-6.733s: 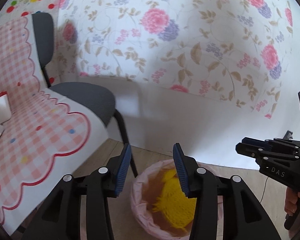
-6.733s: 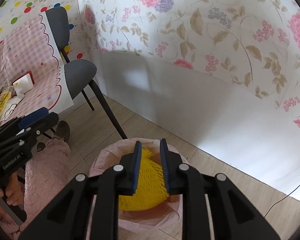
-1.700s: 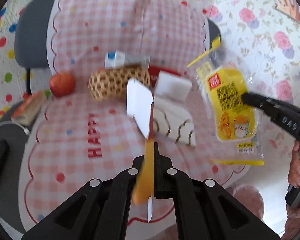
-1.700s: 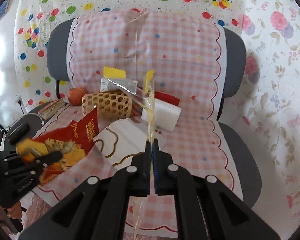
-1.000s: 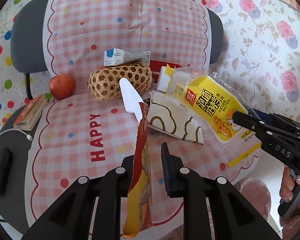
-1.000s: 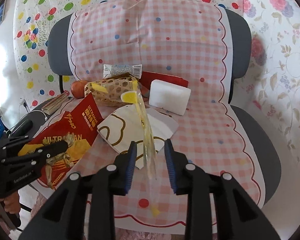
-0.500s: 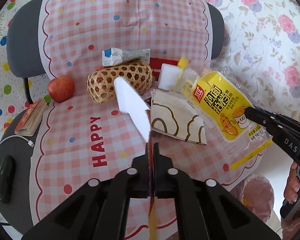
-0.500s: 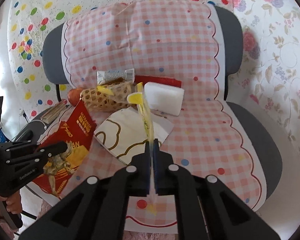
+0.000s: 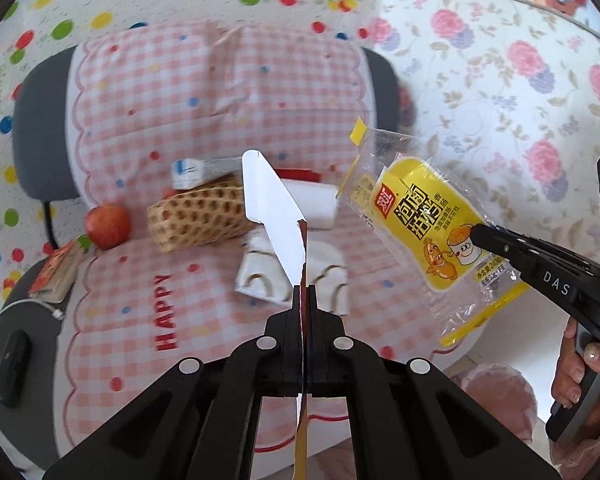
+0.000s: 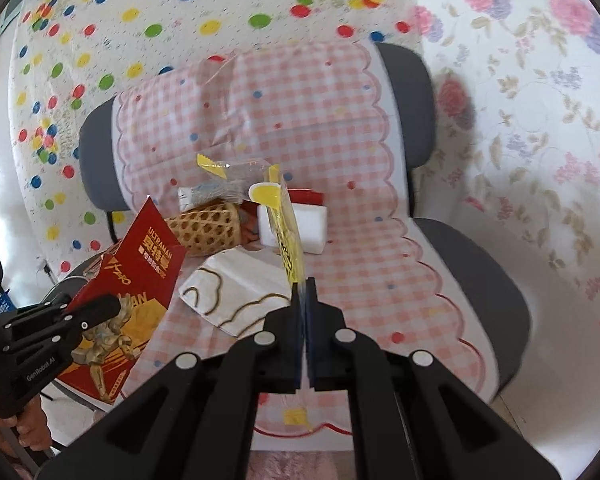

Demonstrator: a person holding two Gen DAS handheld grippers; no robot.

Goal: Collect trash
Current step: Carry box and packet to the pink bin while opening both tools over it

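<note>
My left gripper (image 9: 305, 292) is shut on a red snack bag (image 9: 274, 204), seen edge-on with its white inside facing left. The right wrist view shows the same red bag (image 10: 140, 280) hanging from the left gripper (image 10: 114, 305) at the lower left. My right gripper (image 10: 303, 284) is shut on a clear and yellow food wrapper (image 10: 285, 236), also edge-on. In the left wrist view that wrapper (image 9: 424, 224) shows its yellow face, pinched by the right gripper (image 9: 478, 235). Both packets hang in the air above the chair seat.
A pink checked cloth (image 9: 148, 280) covers the chair. On it lie a wicker basket (image 9: 196, 220), an apple (image 9: 107, 226), a white block (image 10: 304, 224), a white napkin with brown curves (image 10: 236, 284) and a small box (image 9: 188, 172). A pink-lined bin (image 9: 496, 384) stands at the lower right.
Both grippers' jaws, apart a second ago with the packets between them, have shut on the packets. Both hands have risen and drawn back from the seat.
</note>
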